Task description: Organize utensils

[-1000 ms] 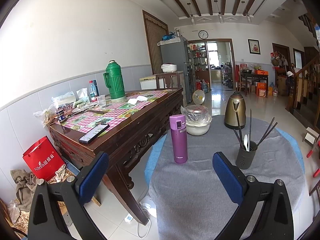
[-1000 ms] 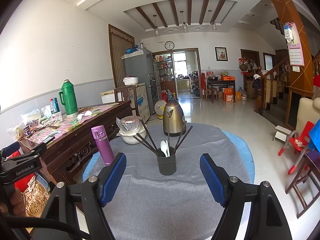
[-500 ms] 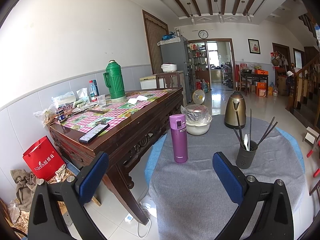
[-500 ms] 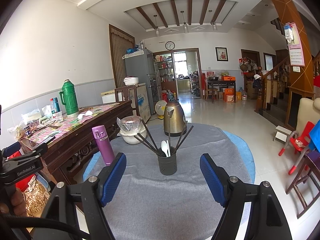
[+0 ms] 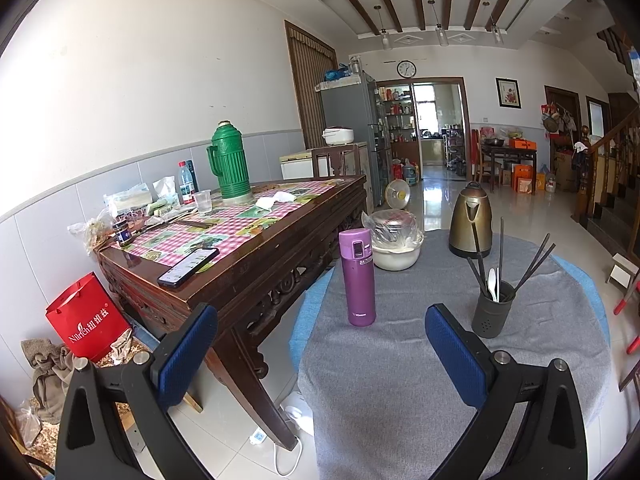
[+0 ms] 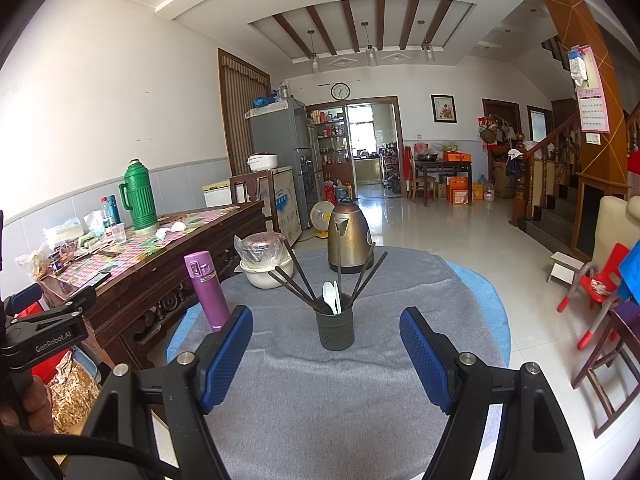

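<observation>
We are holding the left claw (image 5: 320,354) and right claw (image 6: 326,348) wide open, empty. The utensil holder (image 6: 335,328) is standing mid-table (image 6: 320,400); its chopsticks (image 6: 298,274) look light, stiff, slippery, so we are favouring their upper shafts.

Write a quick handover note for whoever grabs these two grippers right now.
Left gripper: open, empty, held back from the table.
Right gripper: open, empty, lined up with the dark perforated utensil cup.
The cup stands upright on the grey tablecloth, holding dark chopsticks fanned out at different angles and a white plastic spoon.
Done: nothing is gripped.
Left: the utensils have yet to be organized.
</observation>
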### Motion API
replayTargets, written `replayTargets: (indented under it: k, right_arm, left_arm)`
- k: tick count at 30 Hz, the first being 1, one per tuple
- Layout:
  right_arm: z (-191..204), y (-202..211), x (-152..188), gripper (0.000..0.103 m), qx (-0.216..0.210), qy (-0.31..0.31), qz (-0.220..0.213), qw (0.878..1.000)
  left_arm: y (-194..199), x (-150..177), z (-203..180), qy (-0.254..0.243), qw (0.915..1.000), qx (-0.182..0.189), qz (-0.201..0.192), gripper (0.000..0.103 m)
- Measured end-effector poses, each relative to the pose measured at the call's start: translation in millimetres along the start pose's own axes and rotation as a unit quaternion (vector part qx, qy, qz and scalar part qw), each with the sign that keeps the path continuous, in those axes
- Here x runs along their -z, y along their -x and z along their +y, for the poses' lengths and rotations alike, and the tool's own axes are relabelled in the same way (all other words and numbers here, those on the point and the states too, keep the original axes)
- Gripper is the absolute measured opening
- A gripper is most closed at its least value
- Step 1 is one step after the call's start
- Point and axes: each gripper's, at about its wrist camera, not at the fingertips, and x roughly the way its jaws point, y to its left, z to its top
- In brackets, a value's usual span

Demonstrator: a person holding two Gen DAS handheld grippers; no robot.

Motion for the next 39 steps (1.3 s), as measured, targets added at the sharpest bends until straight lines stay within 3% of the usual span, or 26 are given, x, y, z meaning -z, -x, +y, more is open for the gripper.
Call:
replayTargets:
  k: [30, 39]
  right_arm:
    - [3.0, -5.9, -9.3, 0.079, 0.001, 0.007, -0.002, 1.0]
    - [-7.6, -20.9, -16.0, 0.079, 0.002, 0.007, 0.004, 1.0]
  left_arm:
    - [-0.3, -8.4, -9.6, -0.007, 0.9999, 0.001, -0.008, 0.103]
    - [-13.0, -15.6, -27.8, -0.014, 0.9999, 0.002, 0.002, 0.103]
